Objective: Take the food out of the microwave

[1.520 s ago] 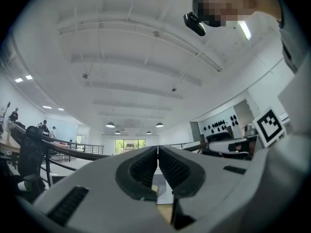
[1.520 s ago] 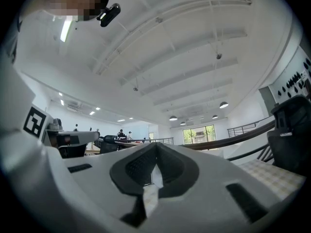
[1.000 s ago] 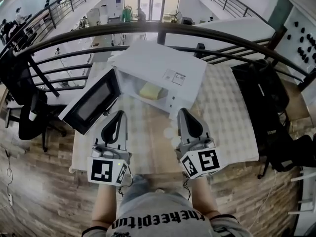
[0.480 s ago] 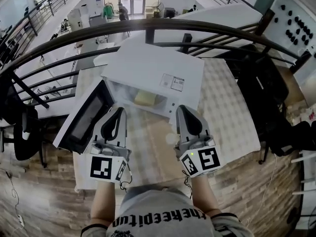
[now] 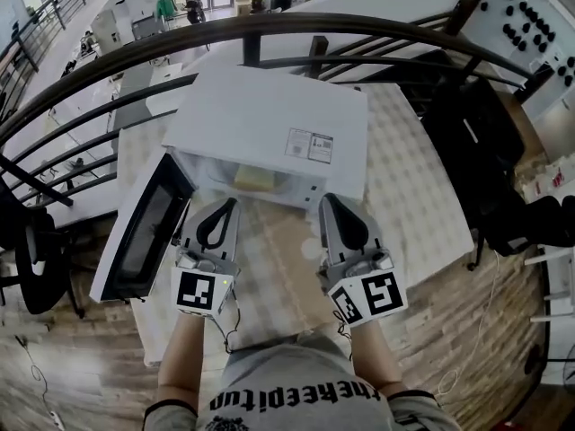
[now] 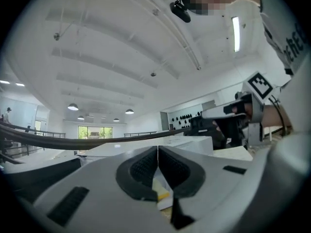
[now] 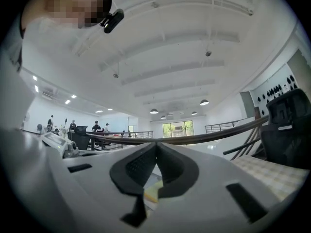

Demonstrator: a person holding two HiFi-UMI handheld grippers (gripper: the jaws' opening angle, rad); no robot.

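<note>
A white microwave [image 5: 269, 119] stands on the table with its door [image 5: 139, 232] swung open to the left. Inside the lit cavity lies the pale yellow food [image 5: 258, 179]. My left gripper [image 5: 225, 205] is shut and empty, its tips just in front of the opening, below the food. My right gripper [image 5: 327, 201] is also shut and empty, in front of the microwave's right front panel. In the left gripper view the left gripper [image 6: 158, 152] has its pads together, and the food [image 6: 162, 194] shows below them. The right gripper view likewise shows the right gripper [image 7: 156, 147] with its pads together above the food [image 7: 151, 192].
The table [image 5: 422, 214] carries a checked cloth and ends close to the person's body. A black curved railing [image 5: 296, 25] runs behind the microwave. A black chair [image 5: 485, 142] stands at the right, another [image 5: 36, 259] at the left beside the open door.
Both grippers have moved forward toward the microwave opening, the left one farther. The head view has shifted so the microwave looks nearer. Both stay shut.
</note>
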